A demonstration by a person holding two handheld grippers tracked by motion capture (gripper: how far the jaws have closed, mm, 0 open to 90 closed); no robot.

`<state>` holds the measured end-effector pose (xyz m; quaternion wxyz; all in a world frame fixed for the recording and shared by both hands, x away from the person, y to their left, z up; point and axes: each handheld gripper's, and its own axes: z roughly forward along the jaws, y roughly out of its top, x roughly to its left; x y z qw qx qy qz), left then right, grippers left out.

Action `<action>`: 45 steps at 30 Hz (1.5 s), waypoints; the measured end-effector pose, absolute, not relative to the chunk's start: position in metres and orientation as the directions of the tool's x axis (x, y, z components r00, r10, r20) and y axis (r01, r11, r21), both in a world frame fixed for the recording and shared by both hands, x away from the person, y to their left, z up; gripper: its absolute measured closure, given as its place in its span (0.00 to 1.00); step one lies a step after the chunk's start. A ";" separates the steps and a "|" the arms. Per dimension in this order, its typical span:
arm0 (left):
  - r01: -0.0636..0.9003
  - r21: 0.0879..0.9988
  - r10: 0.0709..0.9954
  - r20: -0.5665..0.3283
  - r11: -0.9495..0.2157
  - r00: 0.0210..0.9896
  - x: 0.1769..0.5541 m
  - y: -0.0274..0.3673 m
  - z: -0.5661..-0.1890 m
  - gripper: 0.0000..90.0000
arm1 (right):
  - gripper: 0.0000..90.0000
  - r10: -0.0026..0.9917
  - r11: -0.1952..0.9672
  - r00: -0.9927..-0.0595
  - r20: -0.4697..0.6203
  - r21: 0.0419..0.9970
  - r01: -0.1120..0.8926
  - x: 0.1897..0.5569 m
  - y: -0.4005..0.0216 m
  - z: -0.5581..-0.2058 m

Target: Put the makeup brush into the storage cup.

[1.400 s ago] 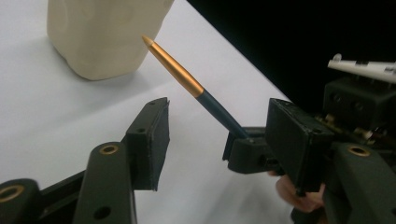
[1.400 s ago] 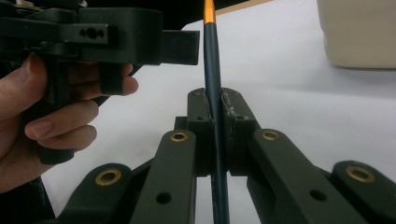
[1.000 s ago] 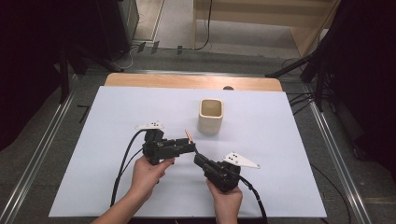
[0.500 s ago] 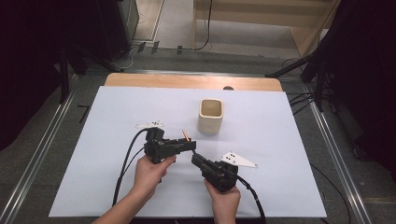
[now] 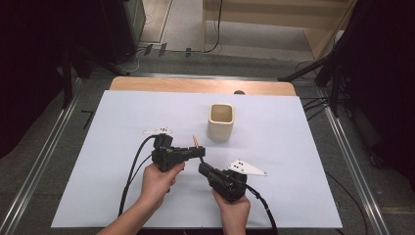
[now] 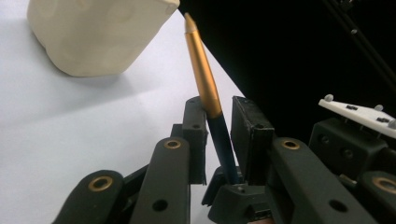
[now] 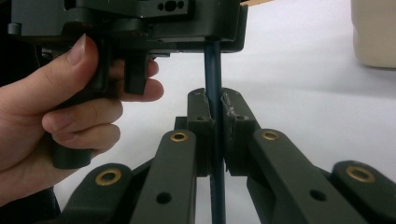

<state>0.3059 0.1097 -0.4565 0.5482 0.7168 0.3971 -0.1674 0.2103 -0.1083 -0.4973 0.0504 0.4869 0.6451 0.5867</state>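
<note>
A: Gold-and-navy pen (image 6: 205, 79), gold tip up, sits just in front of the cream cup (image 5: 221, 121), on the person's side of it, above the white table cover (image 5: 293, 147).

B: Who has it?

A: Right gripper (image 7: 214, 107), jaws clamped on the navy barrel. Left gripper (image 6: 219, 116) has just been closing, pen between its 2 jaws. 1 pad looks like it's touching near the gold-navy join, the other shows a sliver of gap, so not a firm grip yet.

B: What changed?

A: Only those left jaws narrowing. Both hands sit in the same spot as a second ago.

B: Meaning?

A: Looks like a handover, right to left, probably heading for the cup. Right shouldn't let go till left clamps.
</note>
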 end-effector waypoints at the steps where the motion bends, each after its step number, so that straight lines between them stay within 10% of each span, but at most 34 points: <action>1: 0.756 0.649 0.385 -0.680 -0.081 0.624 0.306 0.110 -0.457 0.86 | 0.94 0.687 -0.159 -0.523 0.504 0.807 0.568 0.211 -0.108 -0.498; 20: 0.815 0.577 0.320 -0.762 -0.060 0.563 0.311 0.114 -0.461 0.93 | 0.93 0.688 -0.144 -0.527 0.499 0.805 0.575 0.211 -0.105 -0.499; 23: 0.812 0.580 0.329 -0.757 -0.061 0.565 0.312 0.116 -0.459 0.93 | 0.65 0.687 -0.144 -0.516 0.512 0.792 0.593 0.214 -0.104 -0.498; 28: 0.801 0.593 0.353 -0.735 -0.080 0.579 0.314 0.119 -0.456 0.93 | 0.50 0.689 -0.099 -0.528 0.498 0.785 0.611 0.220 -0.100 -0.492; 45: 0.754 0.635 0.407 -0.651 -0.170 0.641 0.317 0.127 -0.444 0.93 | 0.28 0.601 0.092 -0.648 0.468 0.765 0.638 0.247 -0.092 -0.477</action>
